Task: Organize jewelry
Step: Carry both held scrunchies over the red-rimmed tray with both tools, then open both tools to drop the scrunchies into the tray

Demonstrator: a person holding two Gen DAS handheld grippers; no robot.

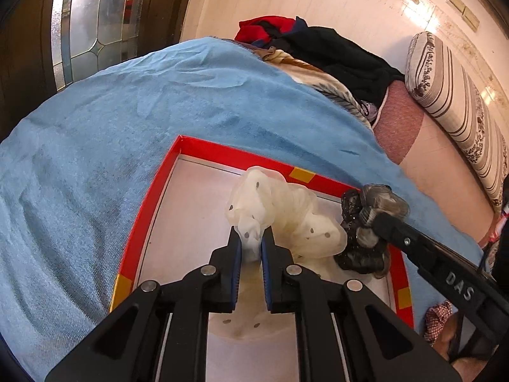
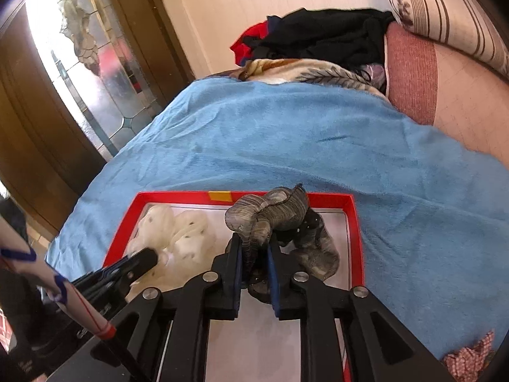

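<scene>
A red-rimmed box (image 1: 222,151) with a white floor lies on a blue blanket (image 1: 127,127); it also shows in the right wrist view (image 2: 358,238). My left gripper (image 1: 251,238) is shut on a cream dotted scrunchie (image 1: 286,210) inside the box, also seen in the right wrist view (image 2: 178,238). My right gripper (image 2: 254,248) is shut on a grey striped scrunchie (image 2: 270,213) over the box's right side; a black sparkly scrunchie (image 1: 350,203) lies beside it. The right gripper also shows in the left wrist view (image 1: 370,219).
A pile of dark and red clothes (image 1: 318,44) and a patterned blanket (image 1: 318,76) lie at the bed's far end. A striped bolster (image 1: 461,102) runs along the right wall. A red checked scrunchie (image 2: 470,359) lies on the blanket (image 2: 318,146) at right. A glass door (image 1: 95,22) stands at left.
</scene>
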